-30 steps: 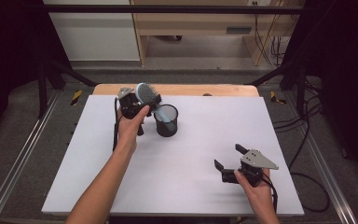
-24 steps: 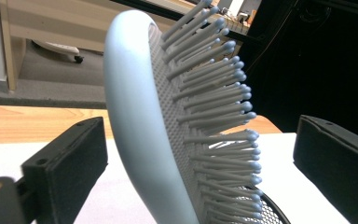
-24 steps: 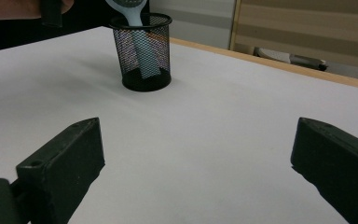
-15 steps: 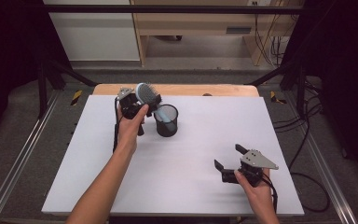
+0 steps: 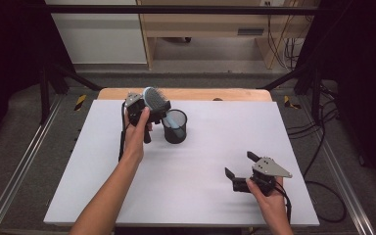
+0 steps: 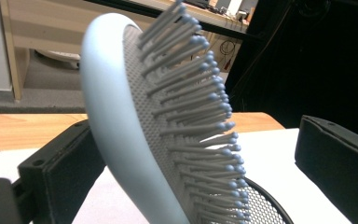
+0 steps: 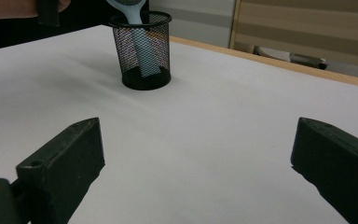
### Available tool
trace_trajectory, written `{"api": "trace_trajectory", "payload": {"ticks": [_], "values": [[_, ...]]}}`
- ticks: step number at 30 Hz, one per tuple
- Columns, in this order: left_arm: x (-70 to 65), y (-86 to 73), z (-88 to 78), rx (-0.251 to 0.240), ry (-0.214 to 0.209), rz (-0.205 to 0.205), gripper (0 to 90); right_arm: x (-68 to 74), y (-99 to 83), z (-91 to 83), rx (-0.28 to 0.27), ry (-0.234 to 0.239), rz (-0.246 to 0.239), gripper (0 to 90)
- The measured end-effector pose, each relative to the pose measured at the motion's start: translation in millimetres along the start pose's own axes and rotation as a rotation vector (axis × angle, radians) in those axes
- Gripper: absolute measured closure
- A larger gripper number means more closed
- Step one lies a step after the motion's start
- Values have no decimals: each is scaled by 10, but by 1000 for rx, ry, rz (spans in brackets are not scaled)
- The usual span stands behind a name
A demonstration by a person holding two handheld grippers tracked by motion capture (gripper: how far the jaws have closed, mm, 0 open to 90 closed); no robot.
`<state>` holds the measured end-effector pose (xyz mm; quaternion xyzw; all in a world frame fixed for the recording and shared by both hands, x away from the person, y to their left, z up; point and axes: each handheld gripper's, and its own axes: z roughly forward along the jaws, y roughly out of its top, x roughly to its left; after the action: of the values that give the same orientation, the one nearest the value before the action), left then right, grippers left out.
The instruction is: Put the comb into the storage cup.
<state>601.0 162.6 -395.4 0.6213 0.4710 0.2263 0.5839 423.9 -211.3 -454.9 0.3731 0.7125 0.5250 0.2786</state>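
A pale blue hairbrush stands tilted with its handle down in a black mesh cup at the back of the table. My left gripper sits around the brush head. Its jaws have just been opening. In the left gripper view the hairbrush lies between the jaws of the left gripper; the bristles stand apart from the right jaw, and the cup rim shows below. My right gripper rests open near the front right, nothing between its jaws. From the right gripper the cup and brush handle show farther off.
The white table top has a wooden strip along its back edge. Metal rails run down both sides, and cables lie on the floor at the right.
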Motion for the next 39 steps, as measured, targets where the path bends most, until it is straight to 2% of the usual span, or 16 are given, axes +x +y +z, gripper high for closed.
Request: {"api": "trace_trajectory", "payload": {"ticks": [14,19,29,35,39], "values": [[12,-5,-38,-9,9,20,22,-8,1,0,-2,-2,5,28],[-13,-27,-50,3,15,64,22,-10,1,-5,-3,-4,6,28],[1,-35,-115,-7,27,70,23,-11,2,-11,-3,-4,7,28],[-13,-54,-161,-7,55,122,23,-25,3,-20,-5,-11,13,27],[-22,-83,-183,-2,52,121,22,-28,1,-20,-4,-11,12,27]]}}
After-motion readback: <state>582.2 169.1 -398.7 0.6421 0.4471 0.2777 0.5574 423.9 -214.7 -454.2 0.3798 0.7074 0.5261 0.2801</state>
